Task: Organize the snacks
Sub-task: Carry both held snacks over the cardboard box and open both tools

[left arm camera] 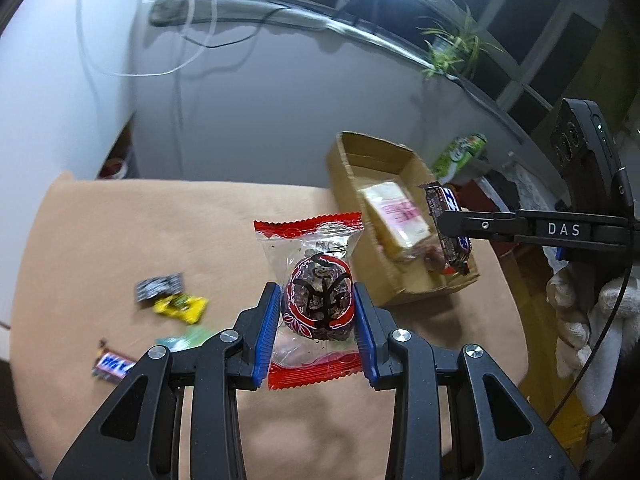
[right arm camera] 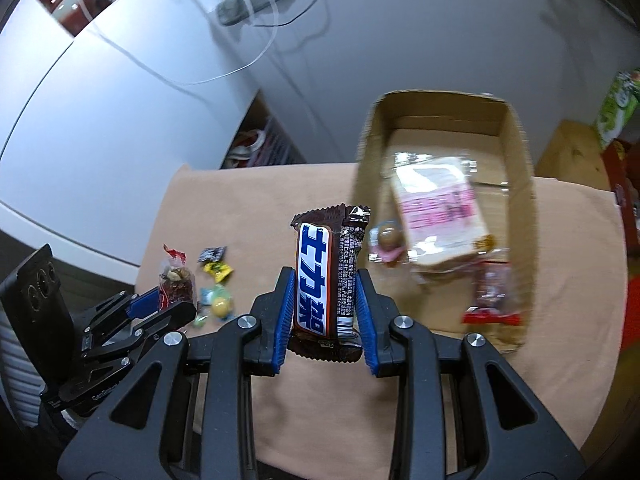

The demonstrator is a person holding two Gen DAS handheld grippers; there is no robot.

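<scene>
The right hand-held gripper clamped a chocolate bar upright, long axis vertical, beside the cardboard box. The box held wrapped bread and small packets. The left hand-held gripper squeezed a red-edged snack packet above the tan surface, where loose candies lay.

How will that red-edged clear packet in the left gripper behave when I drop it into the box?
The clear packet looks floppy: its film stands crinkled above the left gripper. The round dark sweet inside probably carries the weight, so it should fall bottom-first. Landing in the cardboard box, it may slide off the sloping wrapped bread.
</scene>
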